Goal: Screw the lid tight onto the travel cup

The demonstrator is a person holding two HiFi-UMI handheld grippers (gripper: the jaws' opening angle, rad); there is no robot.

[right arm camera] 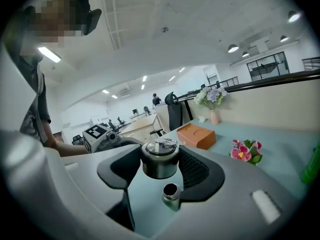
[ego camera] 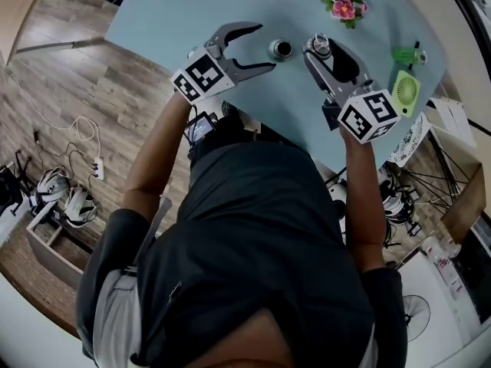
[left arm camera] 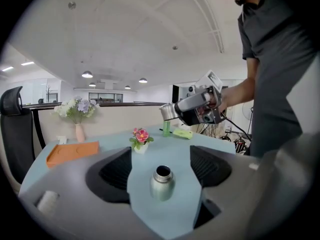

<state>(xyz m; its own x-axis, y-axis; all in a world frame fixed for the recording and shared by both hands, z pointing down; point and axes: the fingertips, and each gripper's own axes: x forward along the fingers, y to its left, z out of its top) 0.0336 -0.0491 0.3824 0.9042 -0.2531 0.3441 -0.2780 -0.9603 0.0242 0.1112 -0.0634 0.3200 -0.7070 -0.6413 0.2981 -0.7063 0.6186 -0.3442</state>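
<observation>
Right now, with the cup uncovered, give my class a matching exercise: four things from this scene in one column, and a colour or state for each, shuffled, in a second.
Column one
1. lid
2. travel cup
3. left gripper
4. small fan

Column two
A. green
B. jaws apart, gripping nothing
C. clamped in the right gripper
D. upright on the table, mouth open

Pairs: 1-C, 2-D, 3-B, 4-A

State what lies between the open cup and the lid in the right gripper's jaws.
Only bare table between cup and lid, in the head view.
</observation>
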